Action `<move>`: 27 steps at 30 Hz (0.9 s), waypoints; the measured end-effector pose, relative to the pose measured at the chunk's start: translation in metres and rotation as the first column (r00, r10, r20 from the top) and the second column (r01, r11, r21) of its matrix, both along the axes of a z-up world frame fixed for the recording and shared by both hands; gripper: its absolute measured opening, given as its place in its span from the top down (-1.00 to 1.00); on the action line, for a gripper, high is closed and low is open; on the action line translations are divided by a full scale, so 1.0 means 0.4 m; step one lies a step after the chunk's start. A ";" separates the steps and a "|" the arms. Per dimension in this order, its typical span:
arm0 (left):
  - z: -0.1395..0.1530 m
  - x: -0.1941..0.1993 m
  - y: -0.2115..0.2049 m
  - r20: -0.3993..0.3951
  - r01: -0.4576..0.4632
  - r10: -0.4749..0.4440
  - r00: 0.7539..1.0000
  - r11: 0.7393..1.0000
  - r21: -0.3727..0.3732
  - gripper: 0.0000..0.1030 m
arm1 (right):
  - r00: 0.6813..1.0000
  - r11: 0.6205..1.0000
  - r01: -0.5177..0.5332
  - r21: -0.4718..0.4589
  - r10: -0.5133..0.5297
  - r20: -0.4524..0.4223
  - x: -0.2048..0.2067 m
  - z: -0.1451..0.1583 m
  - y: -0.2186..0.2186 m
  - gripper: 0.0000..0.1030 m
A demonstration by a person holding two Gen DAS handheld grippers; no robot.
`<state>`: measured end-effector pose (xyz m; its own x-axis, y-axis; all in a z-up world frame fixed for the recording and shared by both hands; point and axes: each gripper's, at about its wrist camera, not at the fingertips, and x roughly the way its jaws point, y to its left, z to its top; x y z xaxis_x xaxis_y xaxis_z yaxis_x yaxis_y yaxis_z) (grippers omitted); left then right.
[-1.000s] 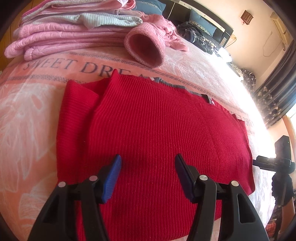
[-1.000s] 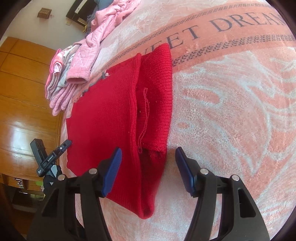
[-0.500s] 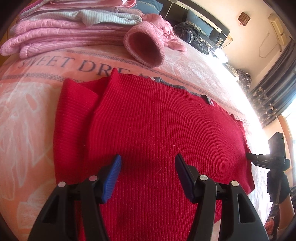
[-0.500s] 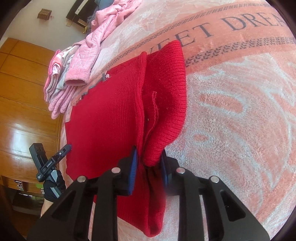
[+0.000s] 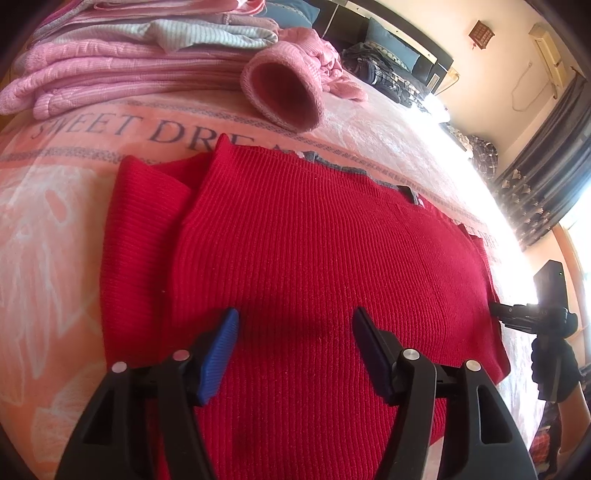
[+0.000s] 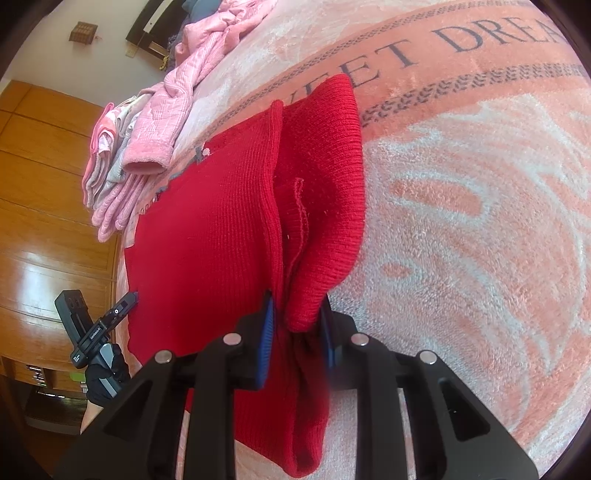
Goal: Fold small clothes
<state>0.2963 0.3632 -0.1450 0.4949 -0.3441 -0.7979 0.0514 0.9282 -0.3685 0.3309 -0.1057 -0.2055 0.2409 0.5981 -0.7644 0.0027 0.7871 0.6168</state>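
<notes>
bed blanket (image 5: 66,229): red sweater (image 5: 314,266) flat, sleeve (image 6: 325,192) folded in at edge. right hand-held gripper (image 6: 295,332) clamped on sleeve end. left hand-held gripper (image 5: 295,325) wide open, empty, above body. risk: thin pinch slips; lifting drags body, rumples fold; pink pile (image 5: 110,74) close behind.

Bedroom. Bed (image 5: 55,236) under peach floral blanket (image 6: 461,229) with dark lettering. Dark headboard (image 5: 388,22) at far end. Cream wall (image 5: 509,66) with small wooden ornament (image 5: 481,34). Dark curtains (image 5: 554,177) beside bright sunlit window. Glossy wooden wardrobe (image 6: 44,206) along one side.
</notes>
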 end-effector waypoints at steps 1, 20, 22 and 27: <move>0.001 -0.001 -0.001 0.001 0.002 -0.002 1.000 1.000 0.001 -0.28 | 1.000 1.000 0.002 -0.005 -0.002 0.000 -0.001 0.002 0.001 0.60; 0.047 -0.053 0.154 0.006 -0.052 0.054 0.999 0.991 -0.127 -0.28 | 0.973 0.958 -0.181 -0.224 0.207 0.099 0.025 0.274 0.408 0.66; 0.047 -0.056 0.172 0.005 -0.063 0.065 0.998 0.988 -0.137 -0.28 | 0.961 0.941 -0.228 -0.249 0.259 0.097 0.028 0.275 0.487 0.67; 0.048 -0.060 0.208 0.009 -0.083 0.085 0.996 0.985 -0.153 -0.28 | 0.935 0.900 -0.318 -0.298 0.351 0.061 0.024 0.230 0.646 0.74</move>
